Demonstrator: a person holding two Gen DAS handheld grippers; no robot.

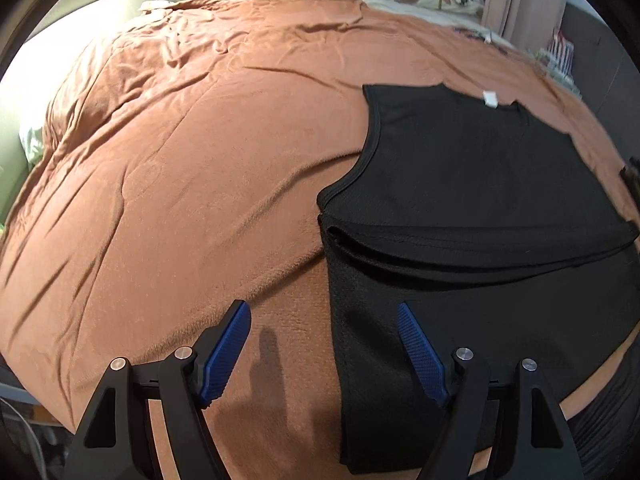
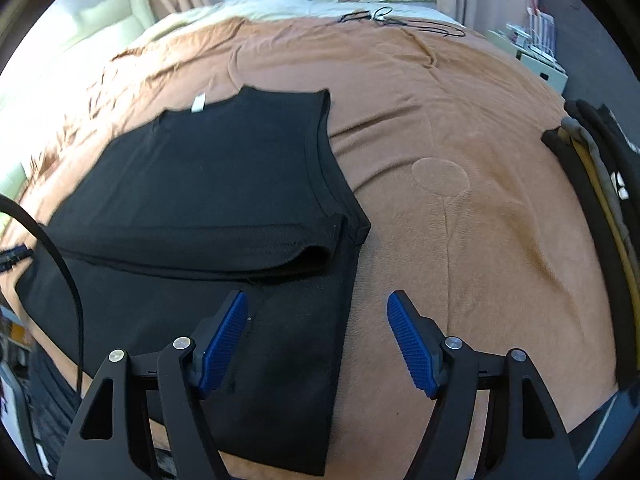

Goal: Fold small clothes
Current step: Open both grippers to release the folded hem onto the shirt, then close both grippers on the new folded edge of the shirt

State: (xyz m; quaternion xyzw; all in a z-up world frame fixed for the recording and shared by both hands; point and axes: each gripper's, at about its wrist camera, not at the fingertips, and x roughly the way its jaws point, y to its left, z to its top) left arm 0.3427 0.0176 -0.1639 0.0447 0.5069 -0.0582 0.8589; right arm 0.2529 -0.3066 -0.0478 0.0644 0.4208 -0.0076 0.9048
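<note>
There is one black top (image 1: 472, 184) on the bed, lying on one brown blanket (image 1: 180, 184). The top has no sleeves and one small white tag (image 1: 489, 99) at the neck. Its upper part is folded down over its lower part, so the cloth lies in layers with a thick fold edge across the middle.

There are two hand-held grippers, and each has two blue pads. The left hand-held gripper (image 1: 324, 356) is open and holds nothing. The top's near left edge lies between its fingers, with the rest of the top ahead and to its right. One dark shadow falls on the blanket between its pads.

The right hand-held gripper (image 2: 318, 342) is open too and holds nothing. The top's near right edge lies between its fingers, and the folded part sits ahead and to its left. One round mark (image 2: 440, 178) shows in the blanket ahead and to its right.

One pile of clothes (image 2: 596, 168) lies far to the right, cut off by the edge of the view. Some thin black cords (image 2: 400, 20) lie at the far end of the blanket. The things past the bed are too small and blurry to name. The near hem of the top is hidden behind the gripper arms.
</note>
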